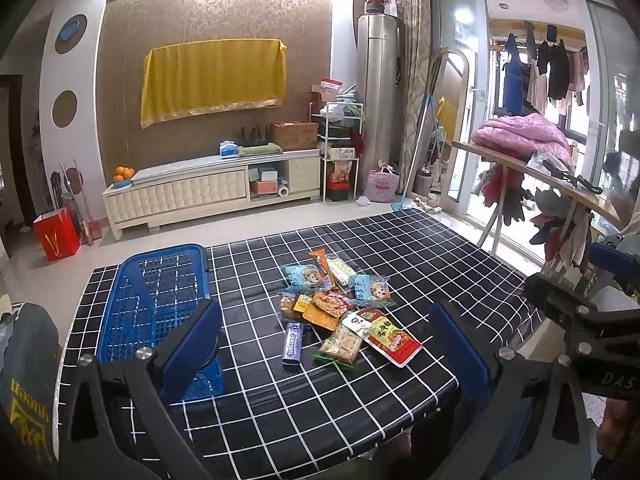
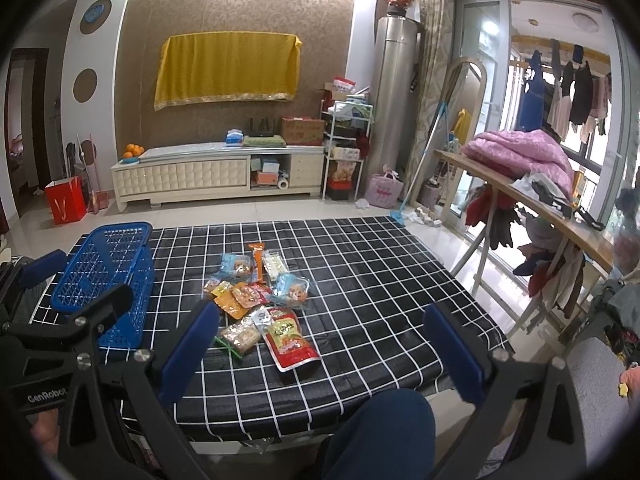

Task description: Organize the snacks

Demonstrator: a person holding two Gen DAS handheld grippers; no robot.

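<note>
A pile of several snack packets (image 1: 336, 304) (image 2: 260, 292) lies in the middle of the black checked table (image 1: 400, 248) (image 2: 380, 272). Nearest me are a red pouch (image 1: 390, 336) (image 2: 290, 338), a cracker pack (image 1: 340, 344) (image 2: 240, 334) and a purple gum stick (image 1: 293, 342). An empty blue plastic basket (image 1: 156, 292) (image 2: 108, 268) sits at the table's left. My left gripper (image 1: 326, 354) hovers open above the near table edge, short of the pile. My right gripper (image 2: 320, 350) is open too, with the red pouch ahead between its fingers.
A wooden board (image 1: 532, 176) (image 2: 520, 192) on a stand, piled with pink bedding and clothes, flanks the table on the right. A white TV cabinet (image 1: 212, 188) stands against the far wall. A person's knee (image 2: 380, 432) shows below the table's near edge.
</note>
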